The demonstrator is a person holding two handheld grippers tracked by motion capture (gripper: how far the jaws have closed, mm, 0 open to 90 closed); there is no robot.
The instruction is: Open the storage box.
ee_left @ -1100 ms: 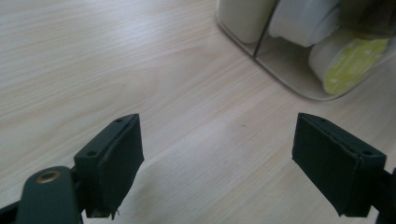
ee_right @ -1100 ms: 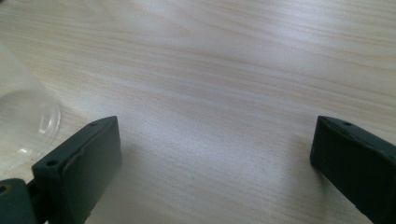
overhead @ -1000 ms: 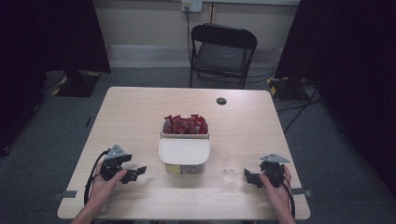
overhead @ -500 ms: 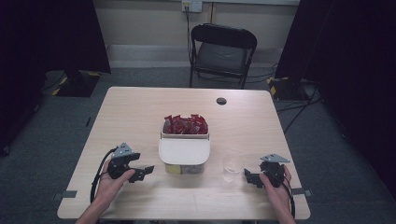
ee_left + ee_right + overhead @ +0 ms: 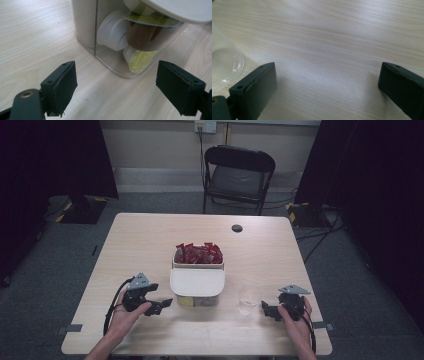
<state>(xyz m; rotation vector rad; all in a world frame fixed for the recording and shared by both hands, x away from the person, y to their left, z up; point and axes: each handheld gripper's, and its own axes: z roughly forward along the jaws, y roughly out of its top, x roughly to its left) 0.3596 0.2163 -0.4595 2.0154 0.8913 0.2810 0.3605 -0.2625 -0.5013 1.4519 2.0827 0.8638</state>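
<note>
Your left tool (image 5: 161,306) jaws apart, just left of the clear container (image 5: 197,290) of pods (image 5: 113,35), your right tool (image 5: 267,310) jaws apart, near the glass (image 5: 249,297), both low over the surface (image 5: 140,245).

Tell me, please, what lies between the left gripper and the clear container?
Nothing: bare table separates the open left gripper from the clear container, as the left gripper view shows.

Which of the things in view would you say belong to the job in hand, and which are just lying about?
In hand:
- left claw, open, facing the container
- clear container of creamer cups under a white lid
- clear glass beside the right claw

Lying about:
- black disc
- folding chair
</note>
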